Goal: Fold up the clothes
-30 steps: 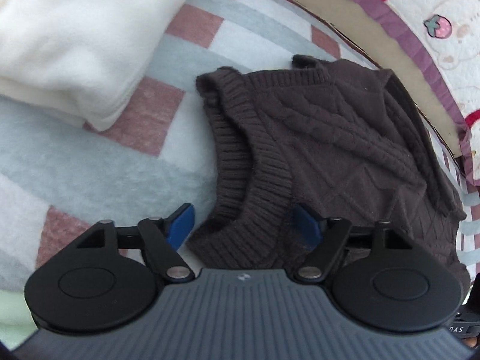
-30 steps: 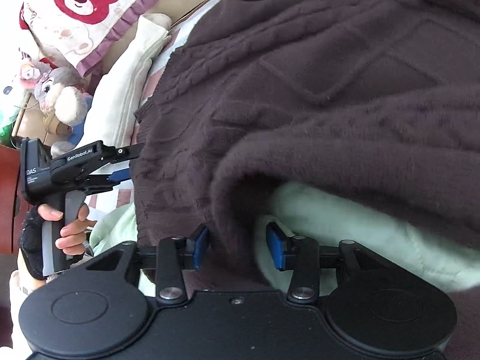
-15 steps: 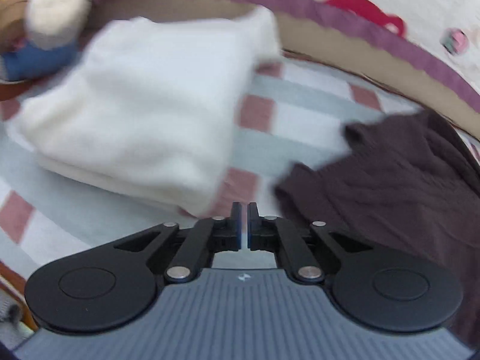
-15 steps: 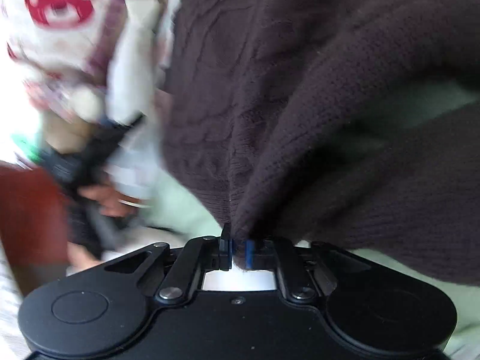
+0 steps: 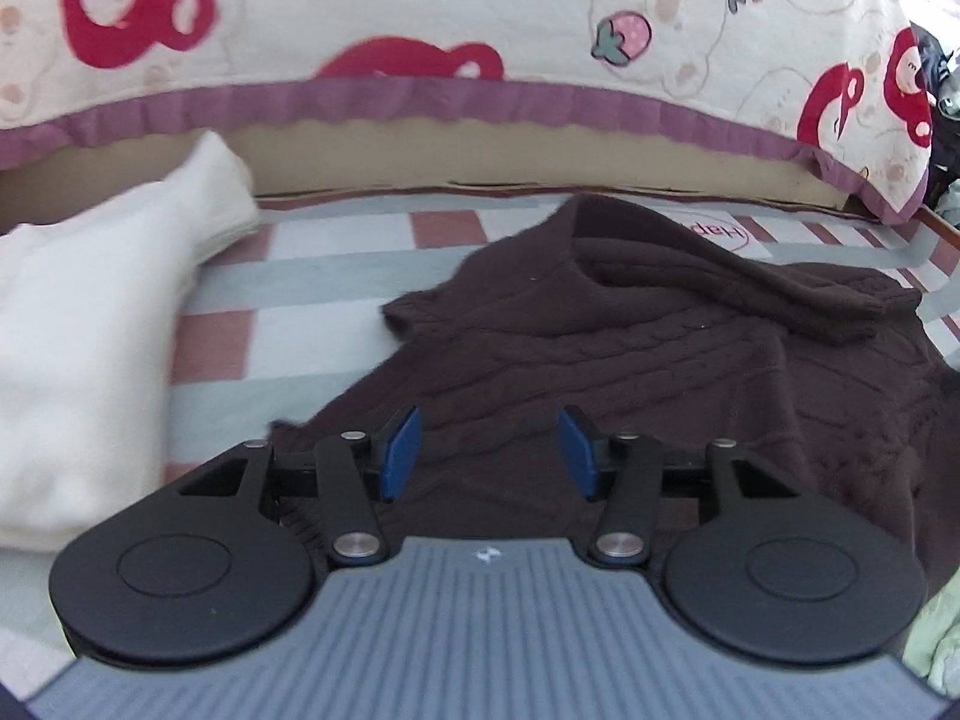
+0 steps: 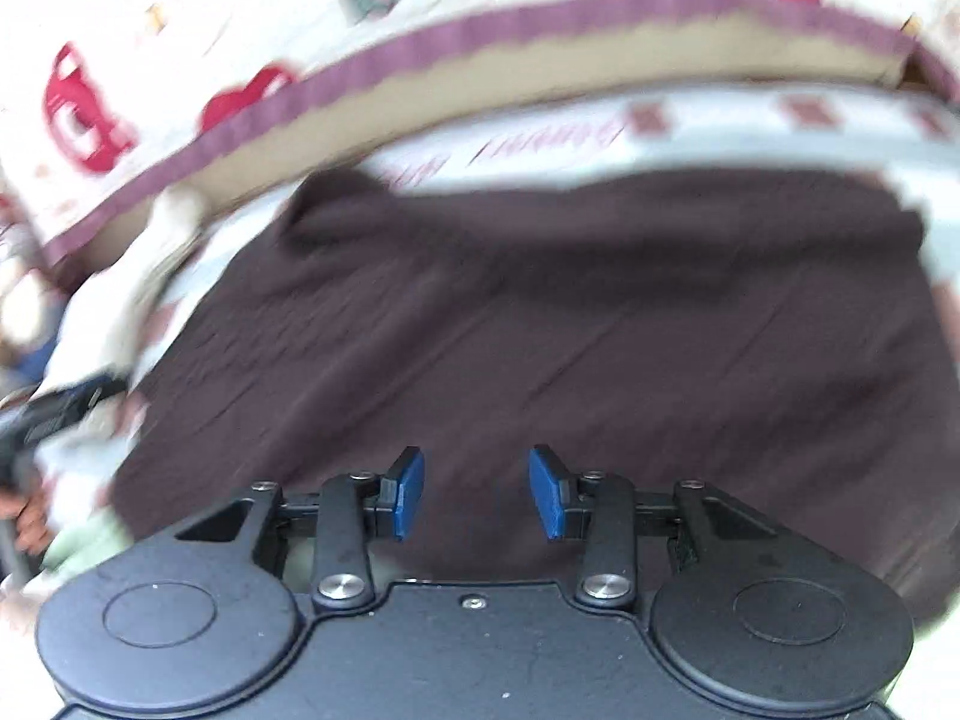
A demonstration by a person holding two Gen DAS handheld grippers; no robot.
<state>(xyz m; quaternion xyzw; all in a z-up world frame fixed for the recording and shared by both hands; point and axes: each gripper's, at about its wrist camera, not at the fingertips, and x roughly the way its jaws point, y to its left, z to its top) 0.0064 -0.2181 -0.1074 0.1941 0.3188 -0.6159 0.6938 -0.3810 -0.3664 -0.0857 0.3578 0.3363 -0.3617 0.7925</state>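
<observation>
A dark brown cable-knit sweater (image 5: 648, 348) lies spread on the checked bed cover, one sleeve folded across its top. My left gripper (image 5: 489, 453) is open and empty, low over the sweater's near left edge. In the blurred right wrist view the sweater (image 6: 540, 324) fills the middle. My right gripper (image 6: 477, 495) is open and empty just above its near edge. The left gripper's handle and the hand holding it show at the left edge of the right wrist view (image 6: 36, 438).
A folded cream garment (image 5: 90, 324) lies left of the sweater. A bear-print quilt with a purple border (image 5: 480, 36) rises behind the bed's far edge. A pale green cloth (image 5: 936, 642) shows at the lower right. The checked cover (image 5: 312, 276) lies between the garments.
Both grippers shut half a second ago, the right on a sweater fold, and are open now. The sweater now lies flatter, and both views have swung up toward the quilt.
</observation>
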